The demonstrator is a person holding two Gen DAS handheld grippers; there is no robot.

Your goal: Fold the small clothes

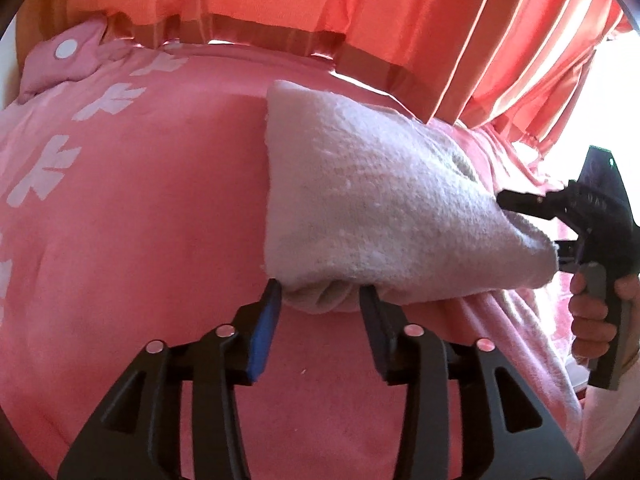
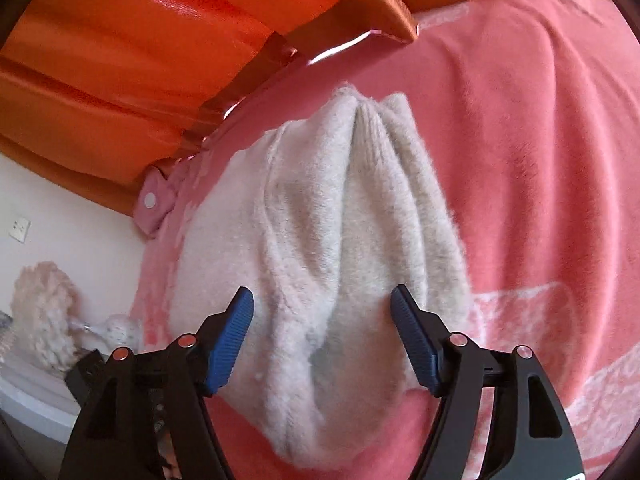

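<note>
A small pale fleecy garment (image 1: 380, 208) lies folded in a thick wedge on the pink blanket (image 1: 140, 220). My left gripper (image 1: 320, 296) stands at its near edge, jaws partly apart, with a bunched fold between the fingertips and no visible squeeze. In the left wrist view my right gripper (image 1: 532, 226) comes in from the right, held by a hand (image 1: 592, 320), its fingers on either side of the garment's right corner. In the right wrist view the right gripper (image 2: 322, 300) is wide open over the garment (image 2: 340, 220), and its blue pads (image 2: 230, 340) stand clear of the cloth.
Orange curtains (image 1: 360, 0) hang close behind the bed. A pink pillow with a white dot (image 1: 64, 60) lies at the far left. The blanket (image 2: 540, 140) stretches away to the right. Beyond the bed's left edge sits a white fluffy object (image 2: 44, 312) against a wall.
</note>
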